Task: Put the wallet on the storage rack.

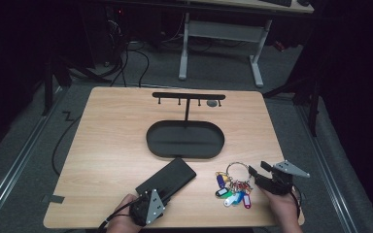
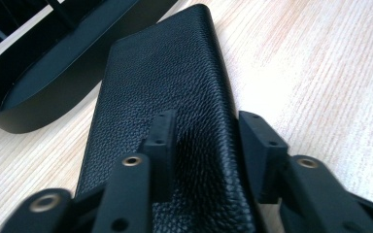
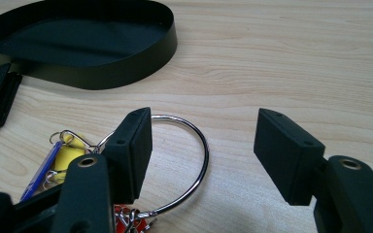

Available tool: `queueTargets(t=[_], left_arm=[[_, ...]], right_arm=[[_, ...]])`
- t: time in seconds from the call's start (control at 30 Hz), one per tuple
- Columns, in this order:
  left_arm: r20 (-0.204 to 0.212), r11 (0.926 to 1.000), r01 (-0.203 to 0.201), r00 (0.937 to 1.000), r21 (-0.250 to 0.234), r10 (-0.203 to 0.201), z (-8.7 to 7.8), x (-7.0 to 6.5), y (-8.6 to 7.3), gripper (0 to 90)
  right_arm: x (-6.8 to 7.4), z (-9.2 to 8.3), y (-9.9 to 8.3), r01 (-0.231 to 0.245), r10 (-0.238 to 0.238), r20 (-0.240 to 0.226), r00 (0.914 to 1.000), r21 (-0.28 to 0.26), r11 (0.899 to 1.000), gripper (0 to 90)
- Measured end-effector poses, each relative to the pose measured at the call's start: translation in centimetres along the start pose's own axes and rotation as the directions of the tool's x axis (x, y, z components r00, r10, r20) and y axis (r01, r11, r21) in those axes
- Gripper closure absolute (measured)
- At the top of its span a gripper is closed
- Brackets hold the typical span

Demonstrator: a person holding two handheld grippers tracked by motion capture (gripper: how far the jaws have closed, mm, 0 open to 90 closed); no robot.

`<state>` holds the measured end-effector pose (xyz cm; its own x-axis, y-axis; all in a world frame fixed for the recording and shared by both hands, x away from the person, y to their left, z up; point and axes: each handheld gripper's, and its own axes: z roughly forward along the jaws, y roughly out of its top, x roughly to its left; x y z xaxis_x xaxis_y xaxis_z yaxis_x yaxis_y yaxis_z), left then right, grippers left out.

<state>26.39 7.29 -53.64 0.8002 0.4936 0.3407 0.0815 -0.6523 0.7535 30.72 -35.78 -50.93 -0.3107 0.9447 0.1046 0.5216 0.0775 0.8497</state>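
My left gripper (image 2: 201, 141) straddling the black leather wallet (image 2: 175, 97), pads not clearly pressing, my right gripper (image 3: 204, 150) wide over the key ring (image 3: 194, 160), high view alone revealing coloured tags (image 1: 233, 194), hook stand (image 1: 188, 97).

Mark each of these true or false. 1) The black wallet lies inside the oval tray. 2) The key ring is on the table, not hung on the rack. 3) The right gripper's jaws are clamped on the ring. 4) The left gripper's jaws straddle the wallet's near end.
1) False. The wallet lies on the table, in front of the oval tray.
2) True. The key ring with its coloured tags rests on the table, and the rack behind the tray carries no keys.
3) False. The right gripper has its jaws apart around part of the ring, not pressing on it.
4) True for the left gripper.
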Motion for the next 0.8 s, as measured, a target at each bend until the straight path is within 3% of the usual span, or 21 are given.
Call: queueTargets(t=[0.17,0.27,0.57,0.7,0.8], left_arm=[[0.001,1.0000,0.006,1.0000,-0.005,-0.006,-0.1,0.0,0.1,66.4],[-0.015,0.9995,-0.032,0.9994,0.001,0.032,-0.3,-0.1,0.2,74.3],[-0.019,0.9997,0.010,0.9998,-0.020,-0.010,-0.8,0.3,0.4,80.1],[-0.009,0.9957,0.069,0.9975,-0.062,-0.070,-1.7,1.1,0.5,81.4],[0.002,0.9941,0.081,0.9967,-0.071,-0.081,-2.1,1.3,0.4,81.4]], right_arm=[[-0.1,0.1,0.0,-0.042,0.042,-0.022,0.9989,-0.006,0.999,39.4],[0.0,0.0,0.1,-0.025,0.024,-0.022,0.9995,-0.014,1.000,39.6],[0.0,0.4,0.1,-0.007,0.007,-0.025,0.9997,-0.001,1.000,39.8],[-0.2,0.3,0.2,-0.010,0.009,-0.024,0.9997,-0.006,1.000,39.9],[-0.2,0.2,0.2,-0.012,0.012,-0.025,0.9996,-0.011,1.000,40.0]])
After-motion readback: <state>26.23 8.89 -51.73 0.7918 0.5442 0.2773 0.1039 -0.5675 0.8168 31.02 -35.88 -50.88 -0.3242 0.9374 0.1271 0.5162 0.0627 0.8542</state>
